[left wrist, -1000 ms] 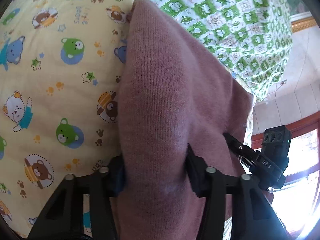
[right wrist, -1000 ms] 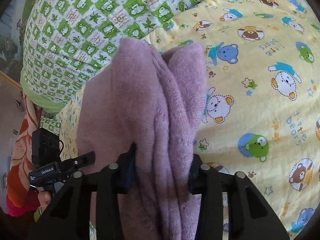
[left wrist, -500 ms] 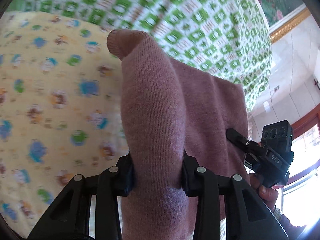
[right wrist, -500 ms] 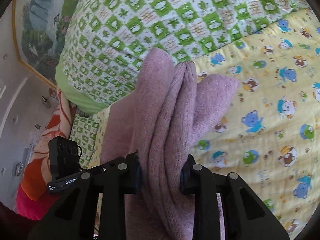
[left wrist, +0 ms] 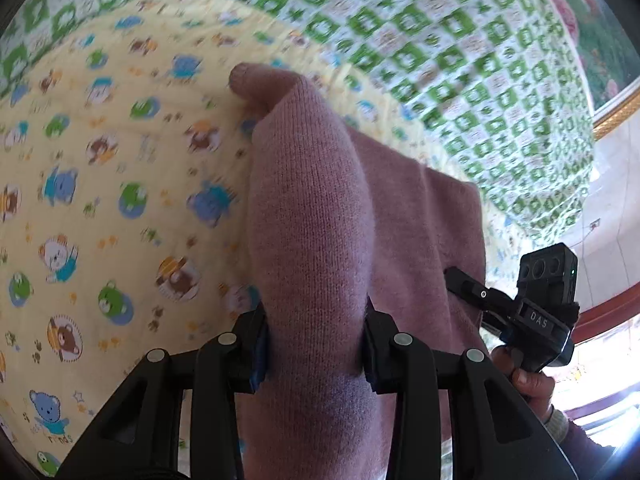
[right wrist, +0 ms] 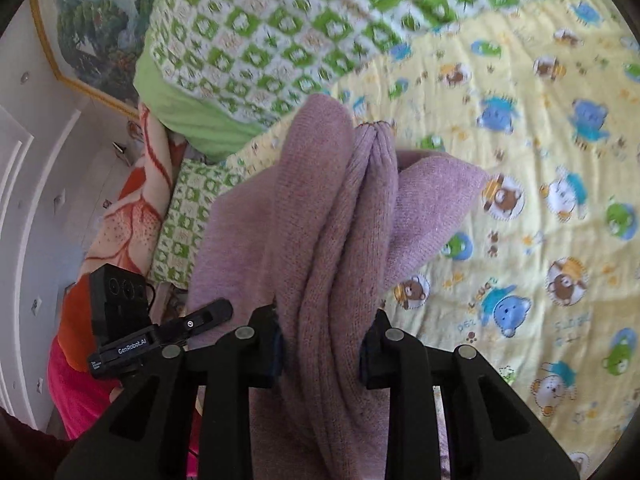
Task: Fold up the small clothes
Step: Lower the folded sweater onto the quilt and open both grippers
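Note:
A small mauve knit garment [left wrist: 312,216] hangs between my two grippers above the yellow bear-print sheet [left wrist: 100,200]. My left gripper [left wrist: 316,344] is shut on a thick fold of it. My right gripper [right wrist: 324,348] is shut on a bunched, pleated edge of the same garment [right wrist: 332,220]. The garment's free end droops toward the sheet in both views. The right gripper also shows at the right of the left wrist view [left wrist: 536,316], and the left gripper at the left of the right wrist view [right wrist: 132,332].
A green-and-white checked quilt [left wrist: 460,40] is piled at the far side of the bed; it also shows in the right wrist view [right wrist: 260,28]. An orange patterned blanket [right wrist: 128,216] lies at the bed's left. A white wall and a framed picture [right wrist: 92,32] stand behind.
Both grippers have lifted the garment higher off the sheet and tilted up, so more of the quilt and the wall shows. Both grips have held.

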A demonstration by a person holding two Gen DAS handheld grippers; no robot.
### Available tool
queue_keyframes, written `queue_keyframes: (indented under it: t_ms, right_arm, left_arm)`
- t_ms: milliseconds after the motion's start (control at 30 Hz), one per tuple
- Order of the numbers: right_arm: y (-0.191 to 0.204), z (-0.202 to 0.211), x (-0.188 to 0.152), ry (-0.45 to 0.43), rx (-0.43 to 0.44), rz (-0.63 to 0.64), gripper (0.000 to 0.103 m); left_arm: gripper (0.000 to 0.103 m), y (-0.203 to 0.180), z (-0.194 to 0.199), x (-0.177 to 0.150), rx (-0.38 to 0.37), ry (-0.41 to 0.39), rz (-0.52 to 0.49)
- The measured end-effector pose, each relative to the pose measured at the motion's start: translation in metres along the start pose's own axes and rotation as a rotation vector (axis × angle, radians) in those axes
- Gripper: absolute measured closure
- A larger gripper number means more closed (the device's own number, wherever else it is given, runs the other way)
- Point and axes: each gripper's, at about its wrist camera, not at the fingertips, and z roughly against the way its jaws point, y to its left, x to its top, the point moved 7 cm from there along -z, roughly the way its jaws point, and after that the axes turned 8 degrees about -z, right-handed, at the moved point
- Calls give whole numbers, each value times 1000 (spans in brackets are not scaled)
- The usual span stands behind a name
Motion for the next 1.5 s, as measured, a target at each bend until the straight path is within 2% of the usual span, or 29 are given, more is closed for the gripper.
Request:
queue_keyframes:
  t_ms: [67, 133, 200, 300, 467, 700, 833, 967, 1100, 1167, 1233, 1333, 1500]
  right_arm:
    - [-15, -11, -4, 31, -44, -16, 73]
    - [-28, -17, -4, 44, -73, -33, 71]
    - [-41, -19, -4, 48, -87, -40, 69]
    - [-46, -24, -1, 49, -117, -13, 65]
    - [-39, -19, -1, 38, -153, 3, 57]
    - [-24, 26, -11, -45, -224, 31, 57]
    - [-9, 54, -29, -92, -221, 53, 56]
    - [3, 58, -56, -74, -246, 108, 47]
    - [-4, 43, -80, -12, -325, 163, 47]
    - [-18, 37, -81, -23, -438, 182, 47]
    - [-34, 33, -77, -31, -497, 158, 47]
    - [-52, 29, -71, -32, -503, 98, 47]
    - [-36, 43, -76, -68, -446, 100, 47]
  left_arm:
    - [60, 11, -6, -7, 3, 10, 22]
    - [48, 19, -10, -10, -7, 3, 44]
    - [41, 27, -15, -12, -13, 4, 66]
    - [35, 36, -19, -15, -4, 10, 78]
    - [35, 30, -8, -17, 39, 15, 49]
    - [35, 26, 23, -37, 36, 20, 66]
    - [34, 26, 35, -58, 43, 35, 58]
    - [34, 26, 35, -78, 77, 72, 17]
    - [32, 26, 31, -87, 117, 95, -15]
    - [32, 25, 27, -89, 134, 103, -29]
    - [32, 24, 22, -91, 151, 112, -45]
    - [32, 22, 19, -91, 173, 116, -61]
    - [33, 14, 34, -99, 190, 88, -86]
